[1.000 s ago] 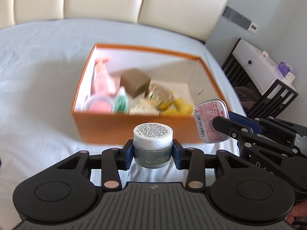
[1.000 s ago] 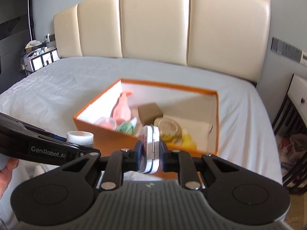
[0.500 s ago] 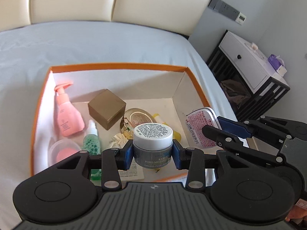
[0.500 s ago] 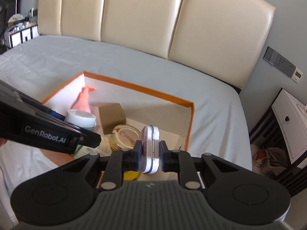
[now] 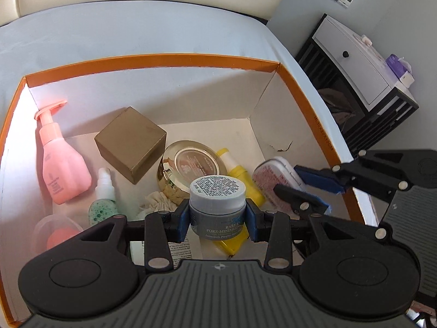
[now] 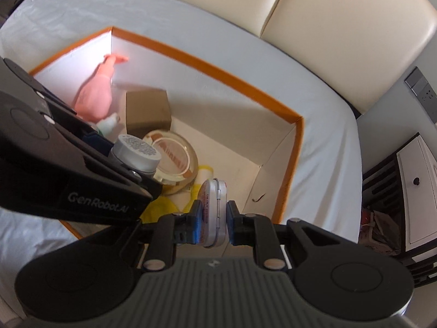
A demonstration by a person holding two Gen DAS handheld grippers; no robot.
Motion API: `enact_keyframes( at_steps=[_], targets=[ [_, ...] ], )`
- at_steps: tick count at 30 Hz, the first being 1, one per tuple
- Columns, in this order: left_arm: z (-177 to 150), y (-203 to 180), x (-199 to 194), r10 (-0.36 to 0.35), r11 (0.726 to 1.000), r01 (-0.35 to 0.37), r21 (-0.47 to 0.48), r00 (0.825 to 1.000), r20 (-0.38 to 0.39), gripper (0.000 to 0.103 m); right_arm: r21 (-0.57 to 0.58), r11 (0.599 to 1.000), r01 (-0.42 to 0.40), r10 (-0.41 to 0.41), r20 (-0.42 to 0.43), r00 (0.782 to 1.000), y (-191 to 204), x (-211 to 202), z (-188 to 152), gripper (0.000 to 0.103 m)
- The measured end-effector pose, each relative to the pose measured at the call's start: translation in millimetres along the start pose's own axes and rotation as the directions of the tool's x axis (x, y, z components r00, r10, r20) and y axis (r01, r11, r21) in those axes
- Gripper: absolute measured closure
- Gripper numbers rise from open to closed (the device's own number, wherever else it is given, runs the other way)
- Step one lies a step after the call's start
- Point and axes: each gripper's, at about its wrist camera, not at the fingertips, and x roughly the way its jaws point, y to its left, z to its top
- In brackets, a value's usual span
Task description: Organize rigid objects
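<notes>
An orange-rimmed cardboard box [image 5: 169, 60] [image 6: 245, 87] lies on a bed with toiletries inside. My left gripper [image 5: 217, 216] is shut on a small grey cream jar [image 5: 218, 207] with a white lid, held above the box's near middle. My right gripper [image 6: 213, 225] is shut on a flat white tin [image 6: 213, 218] with a pink label, held on edge over the box's right side. That tin [image 5: 273, 180] also shows in the left wrist view, near the right wall. The jar [image 6: 136, 153] shows left of the tin in the right wrist view.
Inside the box lie a pink pump bottle [image 5: 58, 164], a brown cube box [image 5: 131, 143], a gold round compact [image 5: 191, 166], a yellow tube [image 5: 240, 180], a green spray bottle [image 5: 102, 202] and a pink-filled clear case [image 5: 54, 232]. A bedside cabinet [image 5: 360, 68] stands right; a cream headboard [image 6: 314, 27] behind.
Both grippers have moved forward and tipped downward, from in front of the box to over its inside. Each keeps its grip, on the jar and on the tin.
</notes>
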Motion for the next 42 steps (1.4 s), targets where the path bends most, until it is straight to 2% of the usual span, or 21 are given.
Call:
enact_keyframes(
  at_steps=[10,13,18,23,25,31,39,42],
  targets=[
    [2.9,10.7,3.0,0.014,1.000,-0.014,-0.020,1.000,-0.005,0.057,-0.107,0.991,0.080,-0.087,-0.064,0.994,7.1,13.0,10.2,0.086],
    [3.0,13.2,4.3,0.011,1.000,-0.011,-0.028,1.000,-0.012,0.057,-0.137,0.987,0.082,-0.096,-0.105,0.990,9.4,22.4,10.9,0.086],
    [2.4,15.4,5.6,0.010,0.999,-0.011,-0.035,1.000,-0.020,0.057,-0.125,0.989,0.079,-0.096,-0.130,0.987,7.7,25.0,12.8,0.086],
    [4.2,15.2,6.6,0.006,0.999,-0.007,-0.035,1.000,-0.022,0.057,-0.151,0.983,0.102,-0.120,-0.112,0.986,11.6,16.8,14.1,0.079],
    [4.4,15.2,6.7,0.011,0.999,-0.012,-0.035,1.000,-0.024,0.057,-0.167,0.979,0.121,-0.137,-0.090,0.986,14.4,10.8,15.1,0.071],
    [2.6,13.8,12.5,0.043,0.999,-0.044,-0.032,0.998,-0.050,0.057,-0.178,0.974,0.138,-0.147,-0.043,0.988,19.4,-3.1,17.7,0.064],
    [0.5,14.3,15.9,0.054,0.998,-0.057,-0.034,0.996,-0.066,0.057,-0.180,0.972,0.148,-0.157,-0.035,0.987,20.2,-7.4,16.1,0.063],
    [-1.1,13.7,13.0,0.065,0.997,-0.067,-0.031,0.996,-0.053,0.047,-0.171,0.973,0.153,-0.161,-0.029,0.987,18.6,-9.0,16.1,0.063]
  ],
)
